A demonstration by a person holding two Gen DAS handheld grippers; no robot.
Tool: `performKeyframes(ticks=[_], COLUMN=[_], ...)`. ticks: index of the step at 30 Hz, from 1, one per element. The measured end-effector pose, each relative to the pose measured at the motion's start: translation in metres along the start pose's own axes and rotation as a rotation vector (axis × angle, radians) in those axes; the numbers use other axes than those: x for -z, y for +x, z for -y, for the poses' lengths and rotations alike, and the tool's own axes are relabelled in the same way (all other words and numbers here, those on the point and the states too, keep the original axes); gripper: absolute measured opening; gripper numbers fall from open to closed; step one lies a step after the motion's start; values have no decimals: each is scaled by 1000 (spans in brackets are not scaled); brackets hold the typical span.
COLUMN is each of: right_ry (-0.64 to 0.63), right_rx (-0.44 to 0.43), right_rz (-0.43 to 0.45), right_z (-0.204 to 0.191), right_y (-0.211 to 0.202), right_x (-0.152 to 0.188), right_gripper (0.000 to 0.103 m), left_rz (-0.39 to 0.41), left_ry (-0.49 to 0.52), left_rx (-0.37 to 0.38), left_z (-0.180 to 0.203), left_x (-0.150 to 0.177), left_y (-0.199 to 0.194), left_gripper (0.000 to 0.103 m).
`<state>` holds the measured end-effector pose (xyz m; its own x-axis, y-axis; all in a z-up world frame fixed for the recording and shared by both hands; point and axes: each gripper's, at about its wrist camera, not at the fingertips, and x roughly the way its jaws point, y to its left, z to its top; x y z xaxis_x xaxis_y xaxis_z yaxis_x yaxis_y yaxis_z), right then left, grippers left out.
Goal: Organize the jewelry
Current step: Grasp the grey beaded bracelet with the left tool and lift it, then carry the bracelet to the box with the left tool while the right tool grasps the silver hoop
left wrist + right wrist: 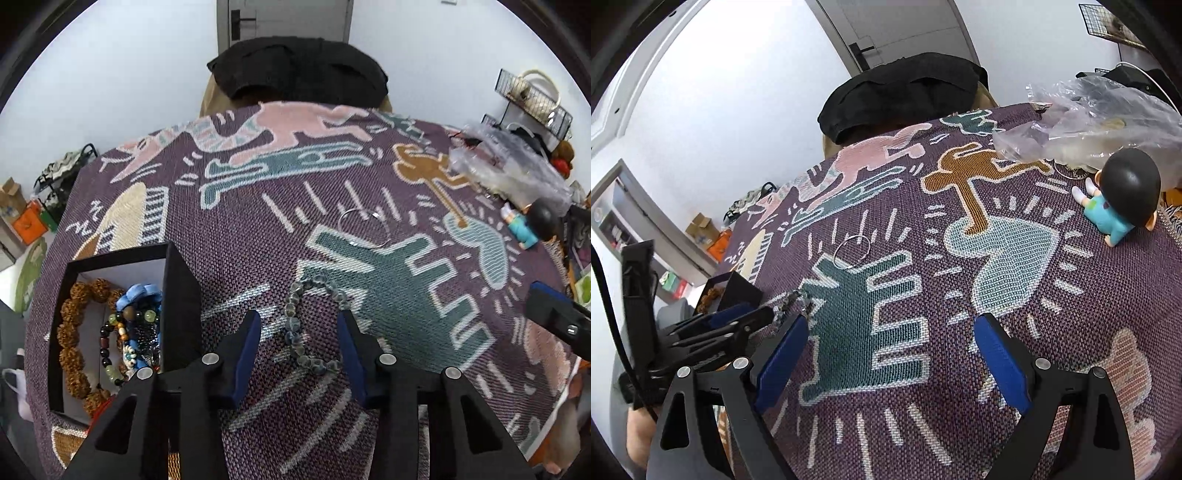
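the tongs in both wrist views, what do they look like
Both tongs, left and right, share one build: matte black angular frames with triangular cut-outs, round silver pivot bolts, and flat fingers faced with blue pads. A black cable runs beside the left unit in the right wrist view. No markings or sleeves are visible.

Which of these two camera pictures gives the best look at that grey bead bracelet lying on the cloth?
The left wrist view: the grey bead bracelet lies whole between the open left gripper fingers. The right wrist view shows only a few beads at its left, partly hidden behind the left gripper.

Bead bracelet (308, 325) lies on cloth (258, 229), right of box (177, 291).
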<state>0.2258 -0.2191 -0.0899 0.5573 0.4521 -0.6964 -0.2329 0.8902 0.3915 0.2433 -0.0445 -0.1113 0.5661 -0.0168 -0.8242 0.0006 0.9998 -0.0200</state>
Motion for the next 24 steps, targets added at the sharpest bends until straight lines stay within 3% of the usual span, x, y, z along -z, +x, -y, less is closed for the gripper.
performKeyframes(ticks=[4, 10, 14, 21, 22, 24], right_ry=[5, 6, 11, 17, 17, 7], right_rx=[-1, -7, -9, -15, -16, -16], right_rz=[0, -3, -3, -13, -14, -14], right_z=[2, 2, 3, 3, 2, -2], right_y=[0, 2, 2, 5, 6, 7], right_x=[1, 2, 3, 4, 4, 4], right_gripper=[92, 92, 92, 92, 92, 92], left_rz=[-12, -42, -83, -100, -100, -99], left_ry=[24, 52, 26, -4, -7, 3], left_rx=[-43, -27, -31, -18, -11, -2], left_z=[4, 12, 9, 4, 4, 4], left_x=[-4, -6, -8, -8, -8, -8], left_y=[6, 14, 24, 34, 33, 32], left_gripper=[40, 35, 29, 27, 25, 10])
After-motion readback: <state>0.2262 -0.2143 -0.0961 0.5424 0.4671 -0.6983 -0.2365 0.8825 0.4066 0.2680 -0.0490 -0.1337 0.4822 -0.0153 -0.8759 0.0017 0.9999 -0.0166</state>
